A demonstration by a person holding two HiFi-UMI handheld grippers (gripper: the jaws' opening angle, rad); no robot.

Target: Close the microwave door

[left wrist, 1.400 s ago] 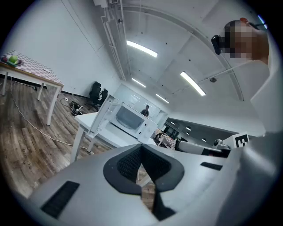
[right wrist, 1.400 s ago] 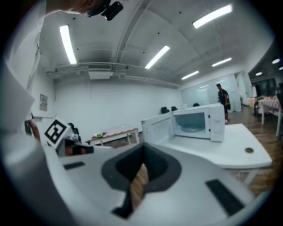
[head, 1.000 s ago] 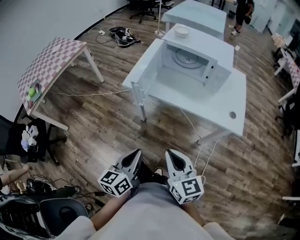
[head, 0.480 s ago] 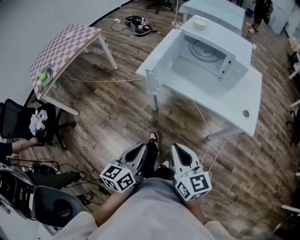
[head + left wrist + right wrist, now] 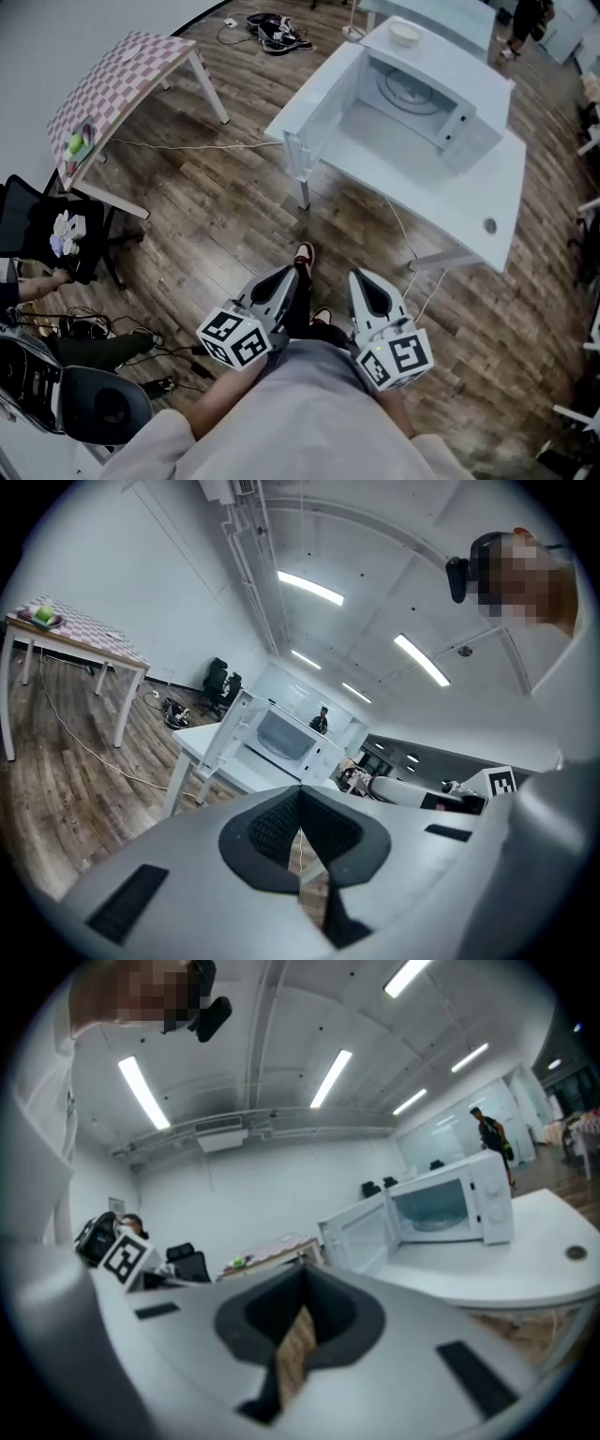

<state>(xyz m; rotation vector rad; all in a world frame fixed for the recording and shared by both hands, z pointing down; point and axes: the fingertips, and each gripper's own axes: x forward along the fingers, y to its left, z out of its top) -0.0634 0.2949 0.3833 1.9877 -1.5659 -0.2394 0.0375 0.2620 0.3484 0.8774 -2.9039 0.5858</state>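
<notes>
On the far white table (image 5: 489,192) the microwave door (image 5: 323,108) stands open; left tongs (image 5: 294,272) and right tongs (image 5: 358,277) closed, empty.

Bare wood floor (image 5: 216,234) from me toward 12 o'clock is open, a straight run to the white table (image 5: 478,202). The open microwave door (image 5: 323,98) stands at that table's left edge at 12, and a cable (image 5: 187,147) crosses the floor at 11. Checkered table (image 5: 117,89) at 10 and black chair (image 5: 56,234) at 9 hem my left.
</notes>
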